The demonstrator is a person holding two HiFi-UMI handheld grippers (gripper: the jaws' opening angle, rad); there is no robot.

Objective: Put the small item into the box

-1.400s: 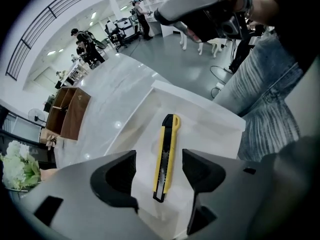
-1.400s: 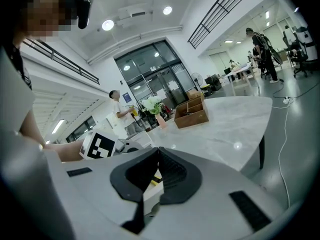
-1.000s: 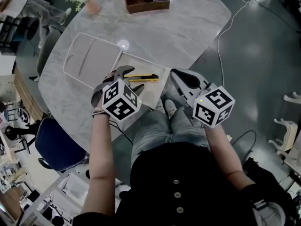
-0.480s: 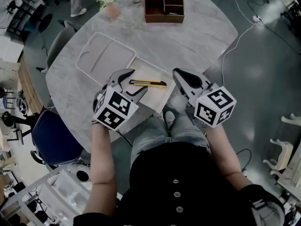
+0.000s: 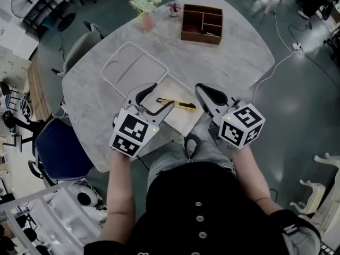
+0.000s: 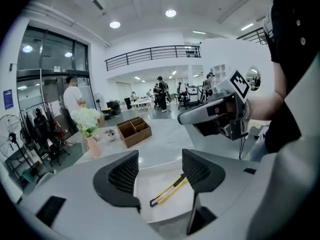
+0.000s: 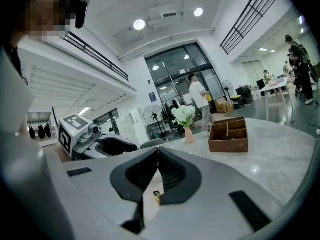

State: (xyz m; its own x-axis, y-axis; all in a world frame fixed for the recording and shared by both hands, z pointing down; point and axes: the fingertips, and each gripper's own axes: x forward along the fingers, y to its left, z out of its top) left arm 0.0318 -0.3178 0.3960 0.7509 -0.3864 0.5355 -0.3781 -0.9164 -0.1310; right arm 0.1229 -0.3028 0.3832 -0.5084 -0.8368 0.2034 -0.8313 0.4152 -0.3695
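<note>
- Grey marble-patterned rounded table point(image 5: 234, 57).
- Pale two-part rectangular tray with a white rim point(image 5: 134, 69), flat on the table's left half.
- Pink vase of white flowers point(image 5: 145, 4), upright near the far edge.
- Beige square mat point(image 5: 180, 120) at the near edge (one corner close to the tray).
- Dark blue chair point(image 5: 56, 147) left of the table.

Bright ceiling lights, glare spots on the table point(image 5: 234, 52), fisheye-warped edges, sharp focus.

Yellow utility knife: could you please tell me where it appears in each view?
Head view: utility knife on the pale mat, centre.
Left gripper view: knife low centre, framed by the open jaws.
Right gripper view: only its yellow tip beneath the closed jaws.
Shared landmark: wooden box, far side, visible in all three.
</note>
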